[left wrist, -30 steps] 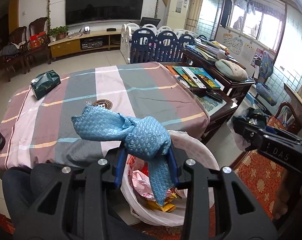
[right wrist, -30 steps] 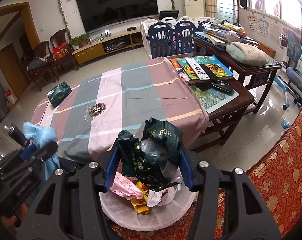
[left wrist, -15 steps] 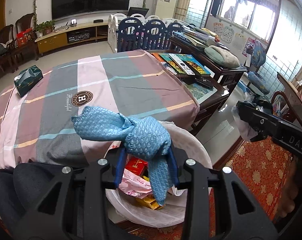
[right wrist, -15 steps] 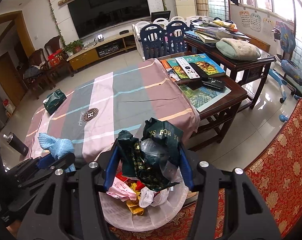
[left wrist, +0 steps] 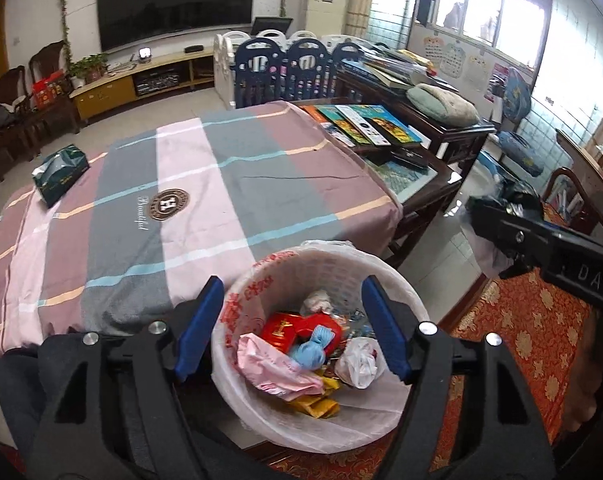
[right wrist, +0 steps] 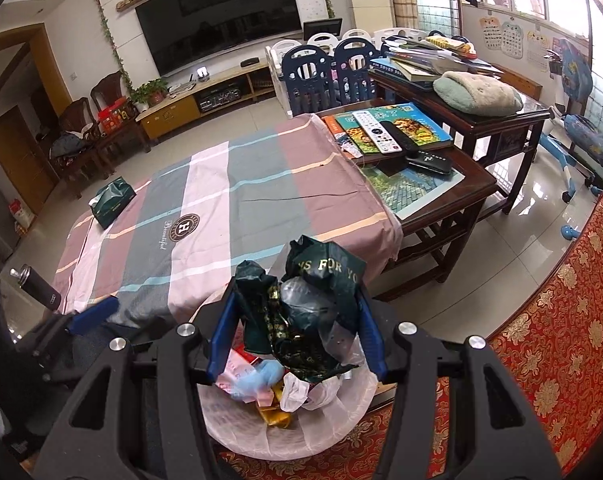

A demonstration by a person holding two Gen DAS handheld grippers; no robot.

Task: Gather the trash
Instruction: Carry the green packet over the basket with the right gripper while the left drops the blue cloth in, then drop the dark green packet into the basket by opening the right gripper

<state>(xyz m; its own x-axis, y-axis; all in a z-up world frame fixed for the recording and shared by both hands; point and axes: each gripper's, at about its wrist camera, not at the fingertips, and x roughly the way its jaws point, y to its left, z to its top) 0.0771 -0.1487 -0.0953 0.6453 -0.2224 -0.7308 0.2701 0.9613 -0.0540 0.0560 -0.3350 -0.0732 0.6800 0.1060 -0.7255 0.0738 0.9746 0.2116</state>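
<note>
One white trash basket (left wrist: 405, 300) holds one crumpled blue wrapper (left wrist: 311, 348). Left gripper (left wrist: 293, 326) jaws are opening, nothing between them. Right gripper (right wrist: 295, 330) clamps one dark green bag (right wrist: 301, 304).

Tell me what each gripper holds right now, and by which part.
Left gripper: nothing; its jaws are opening over the bin. Right gripper: a crumpled dark green bag, pinched across its bunched middle.

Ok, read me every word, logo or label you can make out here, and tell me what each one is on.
"Beautiful", under a round "H" emblem: the striped tablecloth.
"S FOR YO", gold letters, partly hidden: the dark green bag in the right hand-held gripper.
"DAS", cut off: that gripper's black body, seen from the left wrist.
Red print on the bin liner, book covers and wall charts: unreadable.
</note>
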